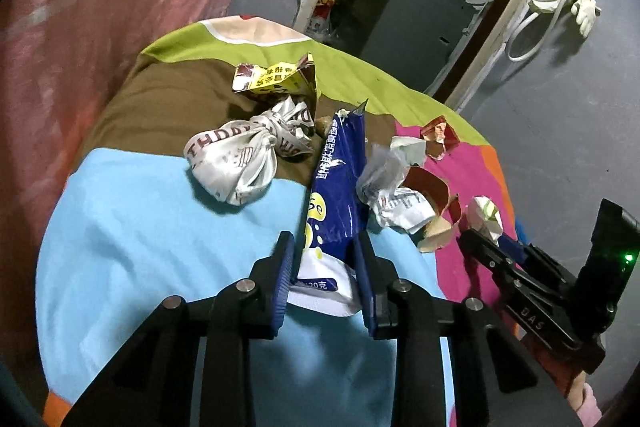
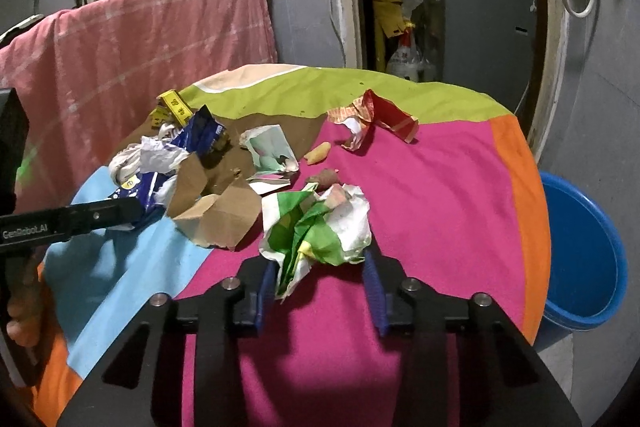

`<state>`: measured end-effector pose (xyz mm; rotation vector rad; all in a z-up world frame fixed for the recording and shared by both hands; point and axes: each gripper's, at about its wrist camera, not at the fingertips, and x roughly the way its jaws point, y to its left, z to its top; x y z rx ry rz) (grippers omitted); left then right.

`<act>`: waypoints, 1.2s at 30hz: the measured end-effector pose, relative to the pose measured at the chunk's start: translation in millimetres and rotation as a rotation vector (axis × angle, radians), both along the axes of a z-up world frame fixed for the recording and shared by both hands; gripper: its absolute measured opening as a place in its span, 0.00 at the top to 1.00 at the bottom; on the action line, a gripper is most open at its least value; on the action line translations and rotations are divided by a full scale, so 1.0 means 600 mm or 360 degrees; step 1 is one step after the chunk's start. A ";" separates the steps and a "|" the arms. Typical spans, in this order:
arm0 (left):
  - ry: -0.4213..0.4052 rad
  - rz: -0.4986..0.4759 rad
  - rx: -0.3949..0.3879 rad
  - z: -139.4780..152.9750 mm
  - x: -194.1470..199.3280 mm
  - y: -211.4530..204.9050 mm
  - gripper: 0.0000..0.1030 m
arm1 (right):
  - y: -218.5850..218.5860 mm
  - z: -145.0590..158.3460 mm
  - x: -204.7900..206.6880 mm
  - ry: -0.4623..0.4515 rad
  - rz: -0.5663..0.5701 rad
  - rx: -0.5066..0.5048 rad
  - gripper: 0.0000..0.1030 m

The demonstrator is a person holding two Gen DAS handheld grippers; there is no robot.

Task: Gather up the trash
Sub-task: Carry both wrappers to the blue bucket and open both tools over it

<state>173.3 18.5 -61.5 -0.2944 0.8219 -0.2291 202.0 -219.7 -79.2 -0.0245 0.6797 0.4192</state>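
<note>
The left claw (image 1: 326, 267) has its two blue pads either side of the lower end of one blue packet (image 1: 340, 183), closed on it. The right claw (image 2: 320, 287) stands part open around one crumpled green and white wrapper (image 2: 316, 227), not pinching it. Both pieces lie on the striped tabletop (image 2: 440, 195). One blue tub (image 2: 584, 259) sits beside the tabletop.
</note>
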 end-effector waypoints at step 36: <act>-0.1230 0.0032 -0.0049 0.194 -0.089 -0.220 0.76 | -0.135 0.235 -0.141 -0.1106 -0.0294 -0.0053 0.70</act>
